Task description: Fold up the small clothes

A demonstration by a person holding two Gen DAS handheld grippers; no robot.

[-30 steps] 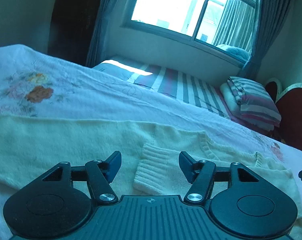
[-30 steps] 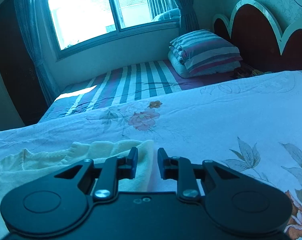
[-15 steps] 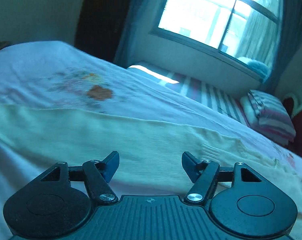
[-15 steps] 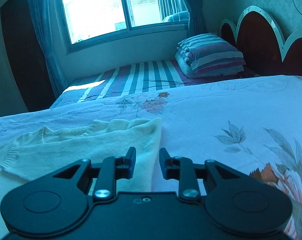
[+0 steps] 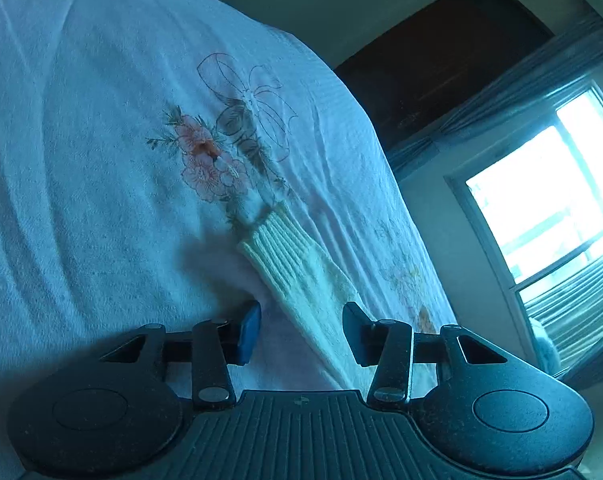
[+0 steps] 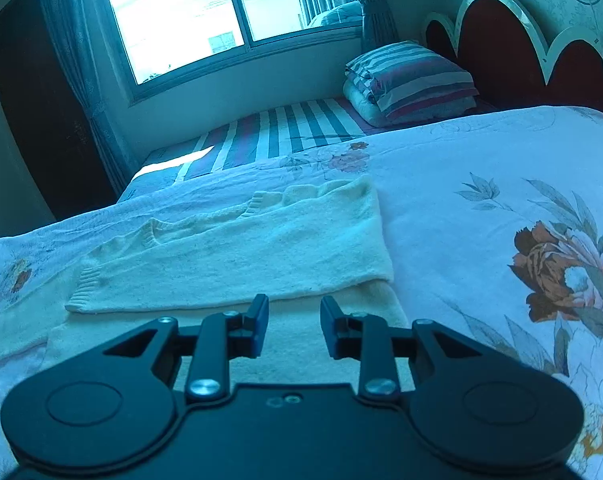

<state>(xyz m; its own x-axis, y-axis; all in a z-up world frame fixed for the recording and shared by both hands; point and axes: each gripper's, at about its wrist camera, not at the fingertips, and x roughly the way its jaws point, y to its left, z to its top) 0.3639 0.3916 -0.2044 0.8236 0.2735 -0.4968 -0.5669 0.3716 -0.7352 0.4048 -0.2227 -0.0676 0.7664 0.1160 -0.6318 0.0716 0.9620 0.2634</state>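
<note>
A cream knit sweater (image 6: 237,256) lies flat on the flowered bedspread (image 6: 481,216), one sleeve folded across its body with the ribbed cuff (image 6: 85,284) at the left. My right gripper (image 6: 293,326) is open and empty, just above the sweater's near part. In the left wrist view the other sleeve (image 5: 321,300) stretches out over the bedspread (image 5: 81,160), ending in a ribbed cuff (image 5: 277,248). My left gripper (image 5: 299,330) is open and hovers over this sleeve, jaws on either side of it, holding nothing.
A striped sheet (image 6: 269,136) and a stack of folded striped bedding (image 6: 409,80) lie at the far side under the window (image 6: 205,12). A red scalloped headboard (image 6: 513,52) stands at the right. A dark doorway (image 5: 441,72) shows beyond the bed's edge.
My left gripper has swung left and tilted, from over the sweater's body to over the outstretched sleeve and cuff. My right gripper has pulled back and risen, and its jaws have opened a little wider.
</note>
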